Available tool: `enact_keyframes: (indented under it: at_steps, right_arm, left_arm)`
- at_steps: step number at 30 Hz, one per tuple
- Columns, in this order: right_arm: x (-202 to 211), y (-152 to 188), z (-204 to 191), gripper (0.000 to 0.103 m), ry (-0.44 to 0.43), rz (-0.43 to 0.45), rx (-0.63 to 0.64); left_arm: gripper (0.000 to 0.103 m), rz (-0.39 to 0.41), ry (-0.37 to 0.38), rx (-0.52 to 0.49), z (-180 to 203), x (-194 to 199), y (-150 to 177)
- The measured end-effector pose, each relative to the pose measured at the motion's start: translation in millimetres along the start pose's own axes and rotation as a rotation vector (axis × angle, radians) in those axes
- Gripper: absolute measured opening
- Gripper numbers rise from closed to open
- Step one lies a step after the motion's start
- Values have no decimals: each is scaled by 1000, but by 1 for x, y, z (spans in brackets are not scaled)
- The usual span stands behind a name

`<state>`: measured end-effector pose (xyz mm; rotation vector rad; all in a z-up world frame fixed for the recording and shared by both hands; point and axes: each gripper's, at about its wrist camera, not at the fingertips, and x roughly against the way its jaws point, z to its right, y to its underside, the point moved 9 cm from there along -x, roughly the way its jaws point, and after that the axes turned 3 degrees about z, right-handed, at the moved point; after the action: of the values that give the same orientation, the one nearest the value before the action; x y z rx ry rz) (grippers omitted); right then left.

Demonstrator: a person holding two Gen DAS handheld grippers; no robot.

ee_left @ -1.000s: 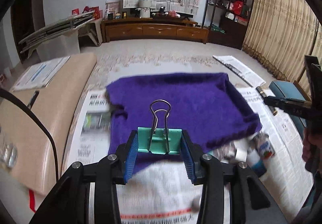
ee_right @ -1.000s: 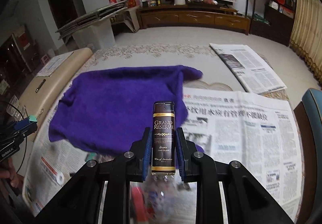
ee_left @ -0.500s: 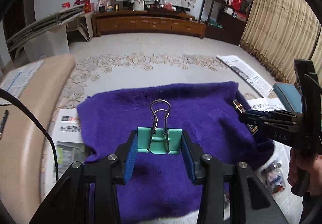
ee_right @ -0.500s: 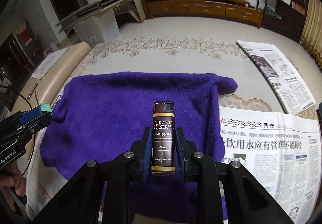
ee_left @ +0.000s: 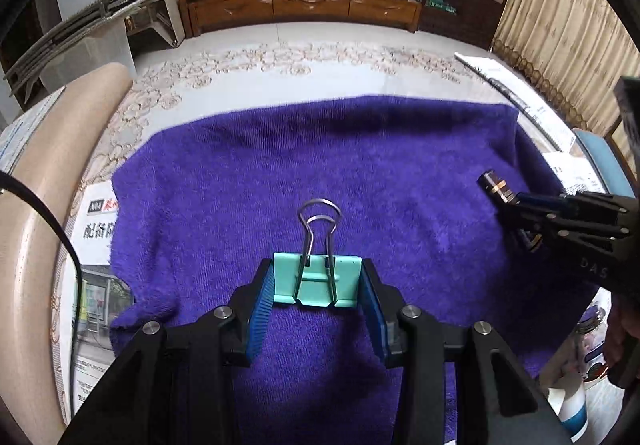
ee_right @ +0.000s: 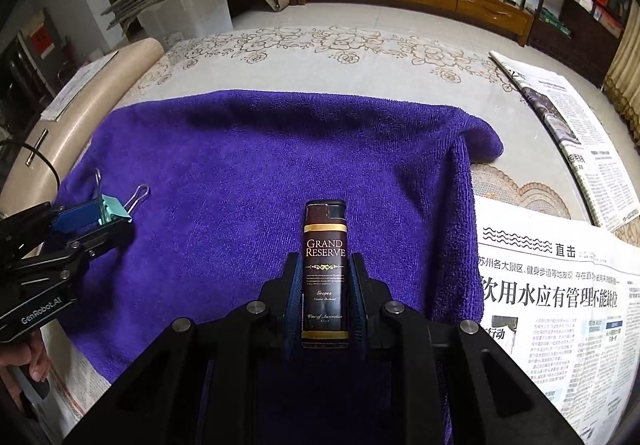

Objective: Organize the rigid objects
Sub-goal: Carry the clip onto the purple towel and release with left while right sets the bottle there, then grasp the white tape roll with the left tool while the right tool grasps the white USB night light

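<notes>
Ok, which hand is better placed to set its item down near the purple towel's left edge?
Left: its tongs hold the teal binder clip over the purple terry towel's left part.

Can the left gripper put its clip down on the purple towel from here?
Probably yes. The left gripper holds the green binder clip right over bare purple towel, with nothing lying underneath.

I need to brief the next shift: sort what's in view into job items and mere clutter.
Part of the job:
- teal binder clip, clamped in the left claw
- lighter labelled Grand Reserve, clamped in the right claw
- purple towel beneath both

Just lying about:
- newspapers
- floral rug
- wooden cabinet
- curtains
</notes>
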<state>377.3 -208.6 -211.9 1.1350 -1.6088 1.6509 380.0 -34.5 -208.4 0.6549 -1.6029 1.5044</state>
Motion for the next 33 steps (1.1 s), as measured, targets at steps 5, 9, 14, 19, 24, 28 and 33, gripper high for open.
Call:
enact_keyframes:
  at_steps: [5, 9, 14, 19, 24, 28, 33]
  right_arm:
    - [-1, 3, -5, 24, 23, 3, 75]
    - [-1, 6, -10, 37, -43, 2, 99]
    - [12, 9, -11, 67, -31, 31, 122]
    - [53, 5, -10, 81, -49, 103, 63]
    - [97, 30, -3, 103, -52, 114, -11]
    - [126, 64, 4, 103, -26, 127, -64]
    - [147, 106, 27, 103, -16, 135, -167]
  left_arm:
    - [43, 4, -5, -18, 3, 1, 2]
    - [89, -26, -6, -38, 8, -3, 7]
    - [89, -11, -1, -29, 12, 5, 10]
    - [96, 40, 42, 32, 15, 40, 7]
    - [103, 107, 71, 88, 19, 82, 20]
    - [103, 114, 95, 87, 33, 108, 51]
    - [103, 87, 68, 42, 50, 117, 97]
